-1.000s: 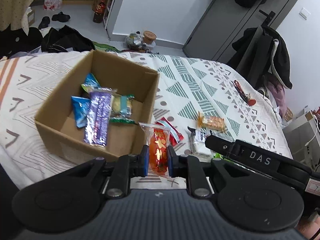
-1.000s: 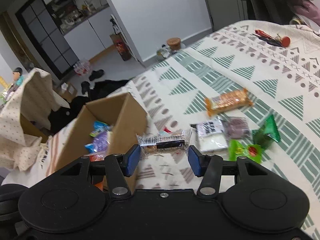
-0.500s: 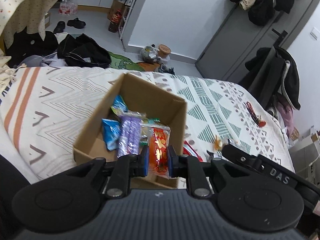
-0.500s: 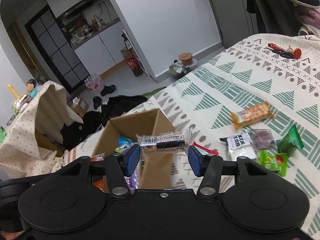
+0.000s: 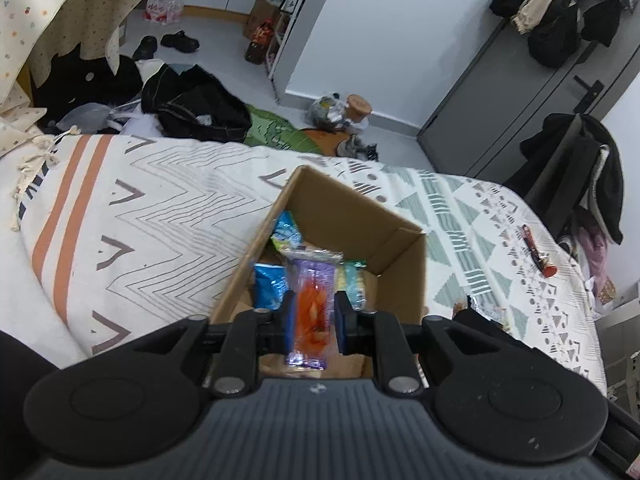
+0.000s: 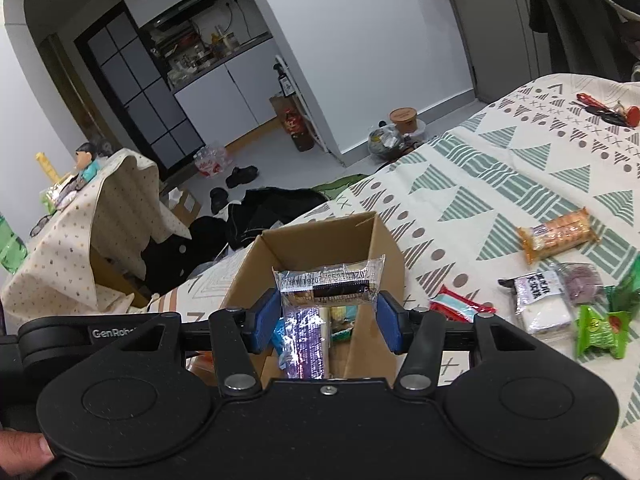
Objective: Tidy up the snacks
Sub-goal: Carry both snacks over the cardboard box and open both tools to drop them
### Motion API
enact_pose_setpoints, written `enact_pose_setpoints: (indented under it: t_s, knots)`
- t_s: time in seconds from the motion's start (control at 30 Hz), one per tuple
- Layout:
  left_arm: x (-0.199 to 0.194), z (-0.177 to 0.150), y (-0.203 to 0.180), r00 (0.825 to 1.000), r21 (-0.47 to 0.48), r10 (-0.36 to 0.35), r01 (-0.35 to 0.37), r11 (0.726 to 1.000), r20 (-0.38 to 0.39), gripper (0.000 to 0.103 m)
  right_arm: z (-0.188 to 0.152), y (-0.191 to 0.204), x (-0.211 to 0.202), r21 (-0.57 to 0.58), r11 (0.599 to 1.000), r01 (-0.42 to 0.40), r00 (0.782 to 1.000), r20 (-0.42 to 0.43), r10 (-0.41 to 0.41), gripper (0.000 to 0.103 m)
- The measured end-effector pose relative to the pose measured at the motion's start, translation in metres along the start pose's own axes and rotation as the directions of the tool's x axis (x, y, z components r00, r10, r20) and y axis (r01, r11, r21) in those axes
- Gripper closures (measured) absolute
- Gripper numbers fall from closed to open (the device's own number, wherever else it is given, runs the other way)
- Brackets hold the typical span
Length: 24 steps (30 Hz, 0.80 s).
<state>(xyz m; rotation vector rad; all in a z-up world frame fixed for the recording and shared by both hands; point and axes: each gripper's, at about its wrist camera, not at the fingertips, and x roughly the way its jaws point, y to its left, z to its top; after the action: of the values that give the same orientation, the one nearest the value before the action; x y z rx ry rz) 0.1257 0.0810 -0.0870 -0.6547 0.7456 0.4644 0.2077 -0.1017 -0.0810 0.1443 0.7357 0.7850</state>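
Observation:
An open cardboard box (image 5: 362, 220) sits on the patterned bedspread, holding blue packets (image 5: 270, 286) and a purple packet (image 6: 306, 340). My left gripper (image 5: 313, 316) is shut on an orange-red snack packet (image 5: 312, 312) and hovers right over the box's near side. My right gripper (image 6: 327, 312) is shut on a clear-wrapped bar with a black label (image 6: 330, 284), held crosswise above the box (image 6: 320, 240) opening. Part of the left gripper's black body shows at the right wrist view's lower left.
Loose snacks lie on the bed right of the box: an orange cracker pack (image 6: 558, 232), a white packet (image 6: 540, 298), green packets (image 6: 600, 326), a red-and-teal packet (image 6: 456, 304). Red keys (image 6: 612, 112) lie farther back. Clothes and shoes litter the floor beyond the bed.
Both grippers have risen and swung left, from the loose snacks to above the box, each still holding its packet.

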Motion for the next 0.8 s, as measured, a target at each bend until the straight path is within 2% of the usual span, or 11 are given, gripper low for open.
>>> enact_pose_setpoints:
  t_s: [0.03, 0.17, 0.27, 0.33, 0.4, 0.5, 0.63, 0.8]
  knots:
    - [0.002, 0.001, 0.002, 1.0, -0.003, 0.013, -0.013, 1.0, -0.001, 0.081, 0.0, 0.001, 0.002, 0.0, 1.0, -0.001, 1.0, -0.004, 0.001, 0.052]
    - [0.008, 0.003, 0.008, 0.999, -0.034, 0.033, -0.034, 0.999, -0.023, 0.08, -0.001, 0.002, 0.007, 0.002, 1.0, -0.014, 1.0, -0.011, 0.014, 0.051]
    - [0.009, 0.004, 0.01, 0.999, -0.041, 0.031, -0.032, 0.999, -0.028, 0.072, 0.0, 0.003, 0.009, 0.006, 1.0, -0.025, 1.0, -0.011, 0.025, 0.049]
    - [0.008, 0.005, 0.01, 0.999, -0.038, 0.031, -0.032, 0.999, -0.028, 0.059, 0.001, 0.003, 0.01, 0.012, 0.999, -0.037, 0.999, -0.011, 0.037, 0.044]
    - [0.007, 0.007, 0.009, 0.999, -0.036, 0.033, -0.034, 0.999, -0.024, 0.051, 0.002, 0.001, 0.012, 0.023, 0.999, -0.033, 0.999, -0.017, 0.034, 0.042]
    - [0.005, 0.008, 0.007, 0.999, -0.028, 0.034, -0.035, 0.999, -0.025, 0.047, 0.003, -0.002, 0.009, 0.03, 0.999, -0.022, 1.0, -0.015, 0.022, 0.04]
    - [0.002, 0.008, 0.005, 0.999, -0.021, 0.03, -0.03, 0.999, -0.023, 0.033, 0.007, -0.008, 0.002, 0.051, 0.999, -0.004, 1.0, -0.014, 0.004, 0.038]
    - [-0.002, 0.005, -0.003, 0.999, 0.006, 0.048, -0.047, 0.999, -0.021, 0.028, 0.009, -0.018, -0.011, 0.071, 0.997, 0.025, 1.0, -0.019, -0.023, 0.033]
